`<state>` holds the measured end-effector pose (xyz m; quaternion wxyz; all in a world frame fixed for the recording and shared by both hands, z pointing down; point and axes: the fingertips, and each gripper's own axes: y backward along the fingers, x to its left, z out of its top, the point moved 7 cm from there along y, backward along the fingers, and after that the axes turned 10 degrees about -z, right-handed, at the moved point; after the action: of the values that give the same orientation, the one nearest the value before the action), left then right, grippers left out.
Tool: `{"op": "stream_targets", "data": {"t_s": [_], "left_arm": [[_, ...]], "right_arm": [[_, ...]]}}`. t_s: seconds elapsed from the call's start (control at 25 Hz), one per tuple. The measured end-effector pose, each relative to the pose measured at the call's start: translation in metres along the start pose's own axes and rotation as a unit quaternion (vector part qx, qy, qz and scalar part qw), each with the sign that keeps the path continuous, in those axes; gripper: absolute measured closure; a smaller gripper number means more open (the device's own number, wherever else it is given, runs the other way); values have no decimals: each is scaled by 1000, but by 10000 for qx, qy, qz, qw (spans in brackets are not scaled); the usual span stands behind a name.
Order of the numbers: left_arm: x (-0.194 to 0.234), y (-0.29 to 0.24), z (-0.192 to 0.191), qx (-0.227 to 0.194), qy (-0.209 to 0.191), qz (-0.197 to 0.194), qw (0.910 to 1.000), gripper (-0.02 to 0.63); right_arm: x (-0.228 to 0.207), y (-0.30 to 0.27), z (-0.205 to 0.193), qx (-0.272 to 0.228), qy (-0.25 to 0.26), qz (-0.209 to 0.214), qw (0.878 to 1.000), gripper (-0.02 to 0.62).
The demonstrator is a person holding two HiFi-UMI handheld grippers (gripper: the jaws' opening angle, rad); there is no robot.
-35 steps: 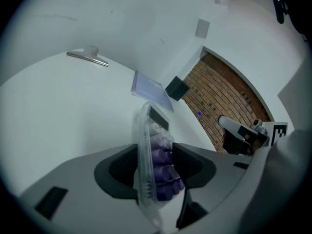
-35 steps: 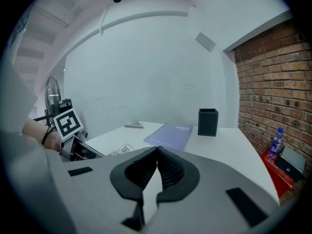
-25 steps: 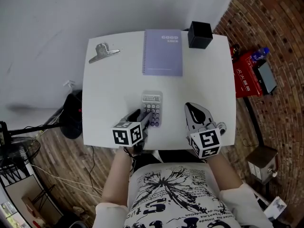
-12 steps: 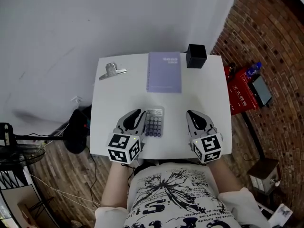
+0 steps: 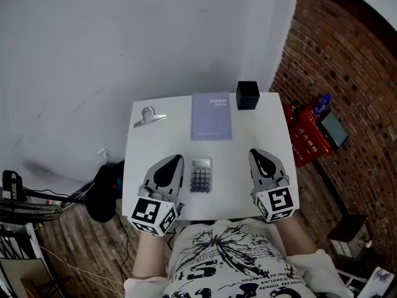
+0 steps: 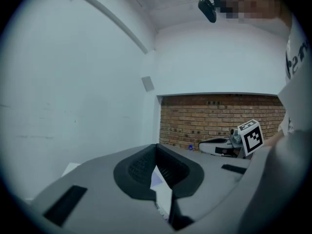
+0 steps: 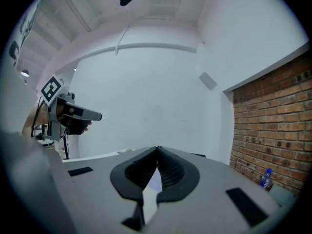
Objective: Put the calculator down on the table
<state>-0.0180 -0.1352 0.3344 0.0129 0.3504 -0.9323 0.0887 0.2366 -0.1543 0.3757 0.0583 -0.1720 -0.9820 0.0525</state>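
The calculator (image 5: 200, 176) lies flat on the white table (image 5: 239, 166), near its front edge, keys up and display toward the far side. It sits between the two grippers and neither holds it. The left hand-held gripper (image 5: 173, 161) has its jaws closed together on nothing, and so does the right hand-held gripper (image 5: 257, 154). Each carries a cube with black-and-white square markers. Beyond the calculator lies a lilac notebook (image 5: 211, 117); its cover print is too small to read. A red box (image 5: 305, 139) on the floor bears white characters I cannot make out.
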Motion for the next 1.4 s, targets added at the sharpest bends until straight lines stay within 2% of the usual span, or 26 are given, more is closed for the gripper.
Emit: {"op": "stream_targets", "data": {"t_s": [0.12,0.4,0.76,1.4], "left_arm": [[-3,1,6,-105,-62,-123,9999,592],[-8,-4,2,14,-345,-280,9990,592],[-12,-6,-3,-1,-379,-484,9981,592],[-6,-10,-7,126,-336,-392,9986,592]], "right_arm": [[1,6,8,-141,78,15,9999,581],[6,12,10,-226,109,138,9996,582],[11,11,4,-150,188,261,9994,583],[15,2,3,-248,76,423,9988,583]]}}
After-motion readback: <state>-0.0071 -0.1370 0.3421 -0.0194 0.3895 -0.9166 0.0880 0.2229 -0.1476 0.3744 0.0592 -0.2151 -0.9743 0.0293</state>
